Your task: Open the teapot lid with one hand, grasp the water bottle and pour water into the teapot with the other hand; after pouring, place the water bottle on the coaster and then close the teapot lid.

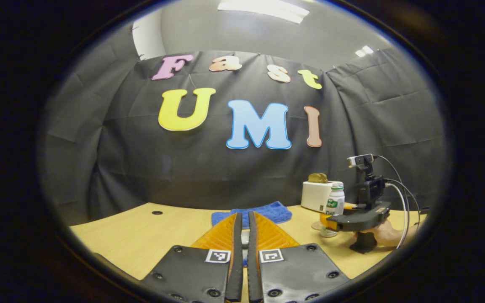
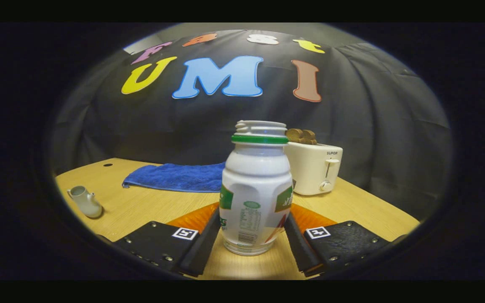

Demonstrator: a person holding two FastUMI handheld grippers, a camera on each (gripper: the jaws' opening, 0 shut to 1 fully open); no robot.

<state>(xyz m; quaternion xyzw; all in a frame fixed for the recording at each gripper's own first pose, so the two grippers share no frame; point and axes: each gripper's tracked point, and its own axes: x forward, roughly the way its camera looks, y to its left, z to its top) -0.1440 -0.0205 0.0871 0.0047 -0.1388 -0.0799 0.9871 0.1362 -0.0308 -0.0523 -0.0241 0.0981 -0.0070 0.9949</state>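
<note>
Here, in the right gripper view, the right gripper point(image 2: 256, 229) has its fingers spread to either side of the water bottle point(image 2: 256, 189); the bottle stands upright on the wooden surface point(image 2: 141, 206) between them, its cap off and its threaded neck bare above a green ring; whether the fingers press on its sides or merely sit just beside them cannot be told. Beyond the bottle and slightly right of it stands a white toaster point(image 2: 315, 168) with brown slices in its slots; beyond and to the left of the gripper lies a folded blue towel point(image 2: 179, 176); far off to the gripper's left sits the small white teapot point(image 2: 84, 202), tilted in this curved view, and its lid cannot be made out. In the left gripper view, the left gripper point(image 1: 245, 235) is held low over the surface with its fingers pressed close together, a thin gap between them and something small and pale barely visible in that gap, too hidden to name; ahead of it lies the towel; off to its right a hand point(image 1: 387, 233) holds the other gripper against the bottle, with the toaster behind.
</note>
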